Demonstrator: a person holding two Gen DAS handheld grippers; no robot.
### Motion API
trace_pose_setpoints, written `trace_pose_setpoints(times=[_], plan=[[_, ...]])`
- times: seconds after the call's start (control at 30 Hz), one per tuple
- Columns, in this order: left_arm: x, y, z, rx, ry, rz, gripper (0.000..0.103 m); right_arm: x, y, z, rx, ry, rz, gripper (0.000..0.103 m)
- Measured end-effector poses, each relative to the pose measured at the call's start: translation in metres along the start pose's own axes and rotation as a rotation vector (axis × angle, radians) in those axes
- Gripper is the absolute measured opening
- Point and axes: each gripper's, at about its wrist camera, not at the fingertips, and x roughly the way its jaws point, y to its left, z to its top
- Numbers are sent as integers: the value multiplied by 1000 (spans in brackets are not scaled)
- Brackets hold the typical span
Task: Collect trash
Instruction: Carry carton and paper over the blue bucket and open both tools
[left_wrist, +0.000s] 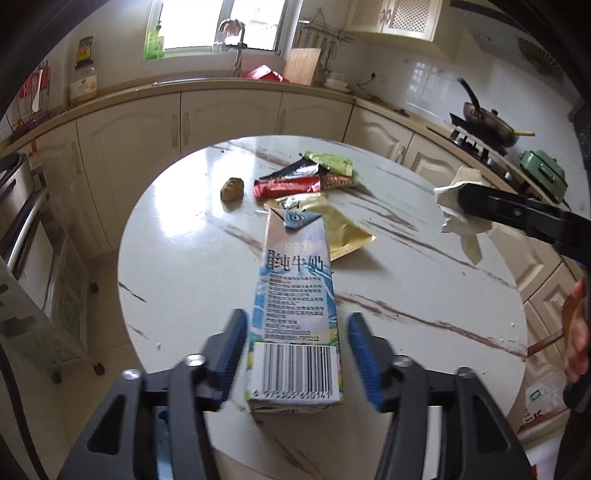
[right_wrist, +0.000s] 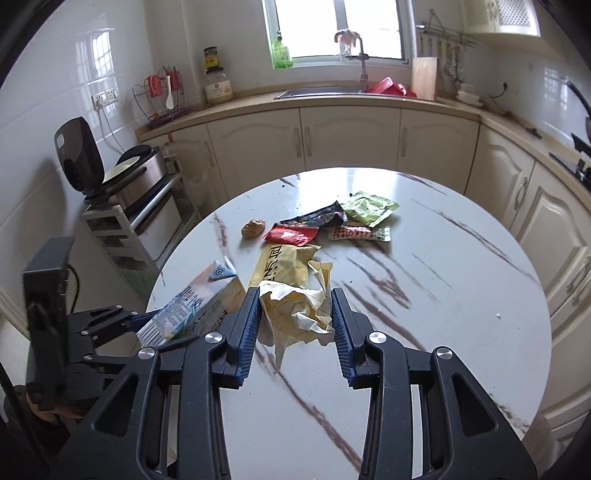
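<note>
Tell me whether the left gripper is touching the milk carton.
Cannot tell. In the left wrist view the left gripper straddles the milk carton; a gap shows at the right pad, but the left pad meets the carton's edge without plain contact.

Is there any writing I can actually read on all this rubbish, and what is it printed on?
"纯牛奶": large characters on the milk carton, in the left wrist view.
Barcode digits at the carton's bottom: partly legible, roughly "6 975365 650141", uncertain.
Carton's small print: too small to read.
Gold wrapper: large characters, cut off, unreadable.
Red wrapper, green wrapper, countertop jar: too blurred.
</note>
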Motion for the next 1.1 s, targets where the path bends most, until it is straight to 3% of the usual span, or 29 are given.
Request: trace_pose_setpoints(times=[0.03,0.1,0.13,0.17,0.43,0.53,0.6,0.67,0.83,1.1], plan=[[2,-1,2,3,7,12,65,-1,1,-2,1,0,0,35],[4,-5,7,15,7,33,59,-2,1,-5,6,-3,4,35],[4,-7,8,20,4,29,42,-2,2,-6,9,-4,4,35],[4,-8,9,22,4,23,36,-2,2,-7,10,-5,6,35],[-43,6,-14,-13,-91,13,35,-4,31,0,-24,-23,55,35],[-76,34,-36,-89,-127,54,36,2,62,4,-54,-20,115,35],[-100,58,-58,-126,-133,121,36,10,94,4,-91,-9,174,35],[-119,84,-82,-166,-125,205,36,19,124,2,-124,7,219,35],[-149,151,-143,-318,-84,299,36,63,215,-13,-207,90,352,36],[-145,221,-211,-493,32,349,36,168,307,-62,-316,259,369,38]])
